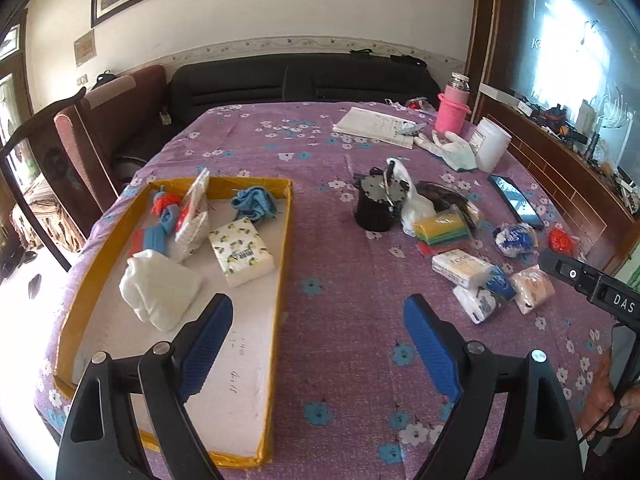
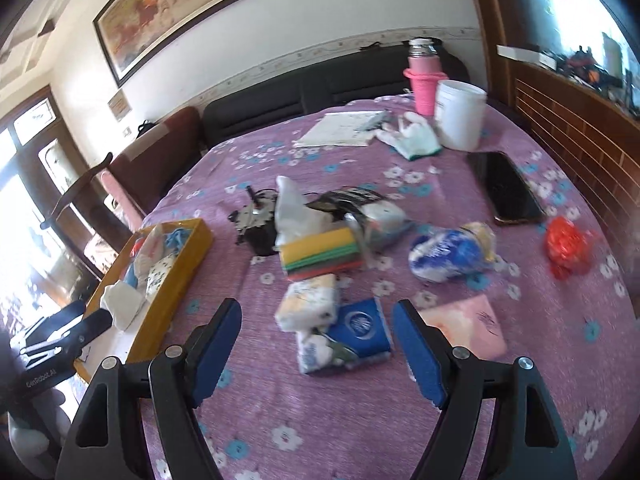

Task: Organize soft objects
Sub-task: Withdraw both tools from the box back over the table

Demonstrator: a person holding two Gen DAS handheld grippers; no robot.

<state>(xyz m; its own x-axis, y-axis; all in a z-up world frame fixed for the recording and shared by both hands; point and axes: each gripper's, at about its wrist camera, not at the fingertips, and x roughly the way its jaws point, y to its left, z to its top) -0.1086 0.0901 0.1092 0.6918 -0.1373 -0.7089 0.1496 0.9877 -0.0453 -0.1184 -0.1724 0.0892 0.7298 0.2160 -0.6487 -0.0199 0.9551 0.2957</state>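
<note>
The tray (image 1: pixel 285 240) is filling up: a white cloth (image 1: pixel 160 294), a lemon-print tissue pack (image 1: pixel 241 251), a blue rag (image 1: pixel 255 203) and a few smaller bits are lying inside it. Plenty is waiting on the tablecloth (image 1: pixel 340 320), though: the blue pack (image 2: pixel 359 330), the pink pack (image 2: pixel 468 326), a white tissue pack (image 2: pixel 308 304), the sponge stack (image 2: pixel 320 254), a blue-white bag (image 2: pixel 448 254) and a red bag (image 2: pixel 566 248), so I'm calling it roughly half done. The left gripper (image 1: pixel 318 330) is hanging over the tray's near right edge, jaws spread wide, holding nothing. The right gripper (image 2: pixel 316 338) is hovering low, tilted down, jaws wide apart and framing the blue pack; the view is blurring, so contact is hard to call.
</note>
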